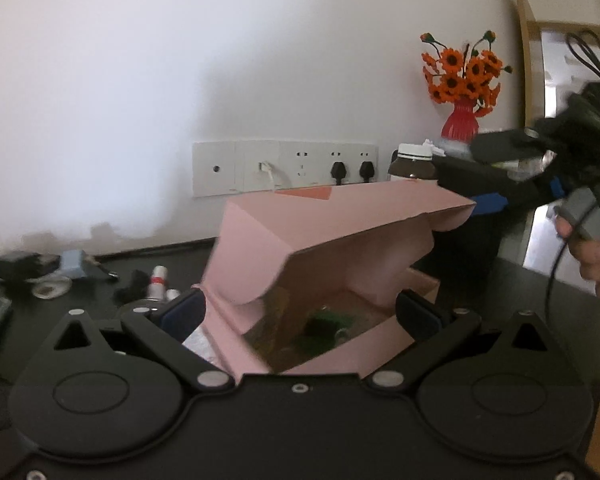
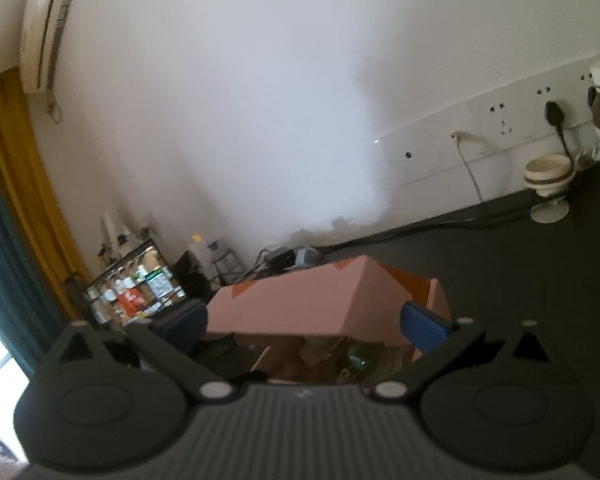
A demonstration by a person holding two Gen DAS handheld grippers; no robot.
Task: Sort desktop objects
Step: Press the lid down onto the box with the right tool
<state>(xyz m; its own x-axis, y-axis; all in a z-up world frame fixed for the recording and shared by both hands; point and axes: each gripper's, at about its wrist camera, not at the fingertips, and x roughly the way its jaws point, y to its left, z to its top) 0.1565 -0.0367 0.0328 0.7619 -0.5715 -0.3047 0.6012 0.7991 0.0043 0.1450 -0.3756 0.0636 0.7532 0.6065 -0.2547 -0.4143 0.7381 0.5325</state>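
**Pink box half-shut between 2 spread grippers**

The pink cardboard box (image 1: 324, 276) sat on the dark desk (image 1: 540, 292), its lid tilted forward over the opening and leaving a gap on the near side. Something green (image 1: 326, 326) lay on the box floor; blur hid what it was. Bare desk lay to the right of the box, while the left side was crowded with a small white bottle (image 1: 158, 280), a black adapter (image 1: 18, 266) and cables.

The left gripper (image 1: 300, 312) stood with its jaws wide, 1 finger on each side of the box's near corner, gripping nothing. The right gripper (image 2: 306, 322) was likewise spread wide and empty, above the lid; in the left wrist view it reached in at the lid's far right edge (image 1: 496, 184), contact unclear, with a hand (image 1: 596, 256) on its grip.

Behind, a socket strip (image 1: 284, 166) ran along the white wall, beside a brown jar (image 1: 414, 166) and a red vase of orange flowers (image 1: 460, 120). A cream cup (image 2: 548, 176) stood on the far desk.
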